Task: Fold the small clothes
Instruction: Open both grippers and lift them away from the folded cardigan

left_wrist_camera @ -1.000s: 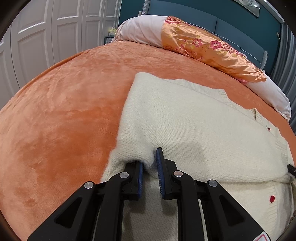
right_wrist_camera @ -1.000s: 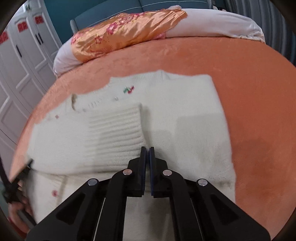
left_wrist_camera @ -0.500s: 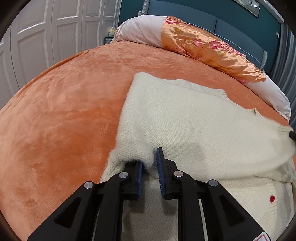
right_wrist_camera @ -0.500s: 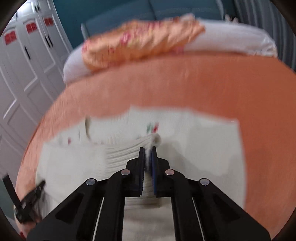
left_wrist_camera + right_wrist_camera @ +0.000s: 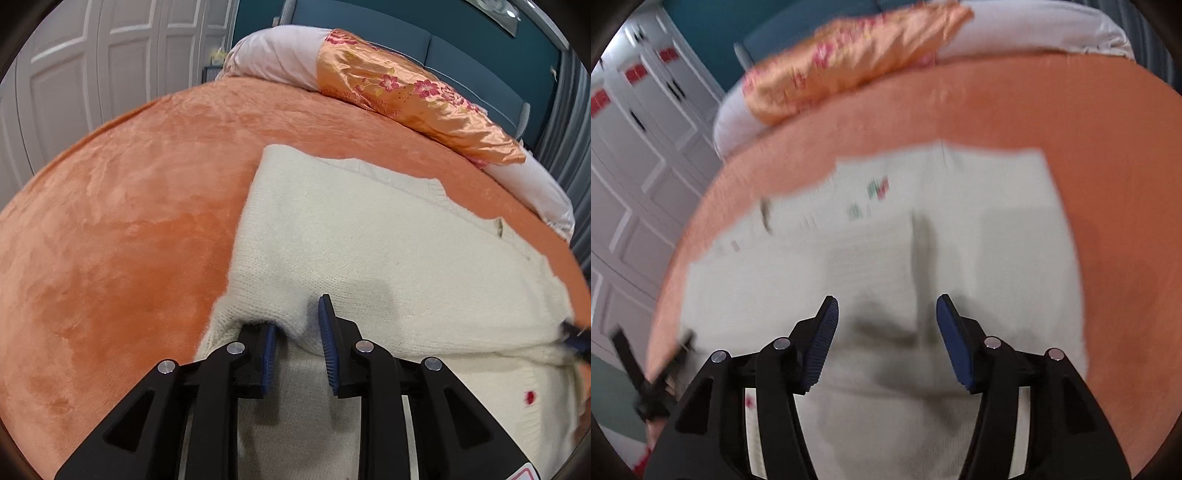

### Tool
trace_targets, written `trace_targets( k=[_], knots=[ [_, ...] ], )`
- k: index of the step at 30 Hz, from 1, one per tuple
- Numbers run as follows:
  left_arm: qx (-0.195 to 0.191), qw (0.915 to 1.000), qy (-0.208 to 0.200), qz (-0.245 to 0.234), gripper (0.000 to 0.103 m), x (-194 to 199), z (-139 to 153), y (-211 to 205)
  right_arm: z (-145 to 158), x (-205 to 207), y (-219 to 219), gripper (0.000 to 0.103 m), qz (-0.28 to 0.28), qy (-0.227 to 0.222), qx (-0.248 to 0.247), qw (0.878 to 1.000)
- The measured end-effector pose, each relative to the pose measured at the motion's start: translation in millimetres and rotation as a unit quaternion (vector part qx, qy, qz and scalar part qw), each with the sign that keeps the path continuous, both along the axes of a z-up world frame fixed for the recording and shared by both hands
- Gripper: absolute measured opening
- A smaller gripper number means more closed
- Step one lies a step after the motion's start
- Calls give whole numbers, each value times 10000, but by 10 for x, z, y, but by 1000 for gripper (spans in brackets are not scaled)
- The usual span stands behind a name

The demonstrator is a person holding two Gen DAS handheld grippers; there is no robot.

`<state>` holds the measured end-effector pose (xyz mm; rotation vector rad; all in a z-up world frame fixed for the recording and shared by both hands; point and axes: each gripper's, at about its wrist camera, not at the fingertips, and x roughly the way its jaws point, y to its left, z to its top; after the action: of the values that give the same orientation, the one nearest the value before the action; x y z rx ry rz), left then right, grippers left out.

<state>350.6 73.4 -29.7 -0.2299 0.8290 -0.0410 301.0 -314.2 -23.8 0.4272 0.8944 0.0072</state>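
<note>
A cream knitted cardigan (image 5: 369,251) with red buttons lies flat on the orange bed cover (image 5: 129,221), a sleeve folded across its body. My left gripper (image 5: 295,328) pinches a ridge of the cardigan's folded edge between its blue pads. In the right wrist view the cardigan (image 5: 960,229) is blurred by motion; a small cherry motif shows near its neck. My right gripper (image 5: 886,317) is open wide just above the cloth, holding nothing. The left gripper shows at the lower left of the right wrist view (image 5: 650,373).
A long pillow (image 5: 406,88) in white and orange flowered satin lies across the far side of the bed. White wardrobe doors (image 5: 92,66) stand to the left. A blue headboard (image 5: 461,55) is behind the pillow.
My right gripper carried the sleeve cuff across the cardigan, then opened and let it go. The left gripper kept its pinch and did not move.
</note>
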Motion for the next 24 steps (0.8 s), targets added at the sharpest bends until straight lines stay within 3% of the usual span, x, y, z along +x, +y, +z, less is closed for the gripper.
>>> trace_targets(
  k=[1, 2, 3, 6, 8, 11, 12, 15, 18, 20, 21, 24],
  knots=[
    [-21, 10000, 57, 28, 24, 3, 20, 10, -11, 20, 68, 34, 42, -14, -58, 10000],
    [48, 9999, 147, 46, 24, 13, 49, 3, 10, 5, 97, 17, 58, -58, -104, 9999],
    [216, 9995, 211, 38, 24, 15, 89, -29, 50, -4, 115, 8, 53, -123, -146, 9998],
    [605, 9975, 348, -94, 20, 39, 188, -127, 362, -85, 64, 8, -52, -673, -44, 9977],
    [666, 9960, 572, -136, 20, 85, 150, -130, 405, -150, 49, 7, -88, -745, -151, 9971],
    [816, 9949, 568, -142, 23, 86, 41, -130, -52, -48, 76, 8, -22, 30, -601, 9982],
    [916, 9944, 504, -160, 24, 62, 28, -153, -154, -73, 67, 7, -6, -54, -589, 9982],
    [1112, 9931, 316, -206, 24, -10, 35, -205, -94, -106, 43, 9, -121, -119, -461, 9988],
    [735, 9963, 350, -261, 25, -103, 132, -97, 46, -251, 2, 16, -263, -38, -410, 9988],
    [547, 9969, 448, -335, 34, -285, 224, -6, 138, -425, -21, 19, -315, -78, -469, 9984],
    [493, 9971, 455, -359, 37, -423, 269, 42, 177, -546, -53, 31, -340, -113, -503, 9981],
    [343, 9978, 374, -421, 55, -844, 376, 178, 312, -1081, -181, 43, -494, -154, -652, 9965]
  ],
)
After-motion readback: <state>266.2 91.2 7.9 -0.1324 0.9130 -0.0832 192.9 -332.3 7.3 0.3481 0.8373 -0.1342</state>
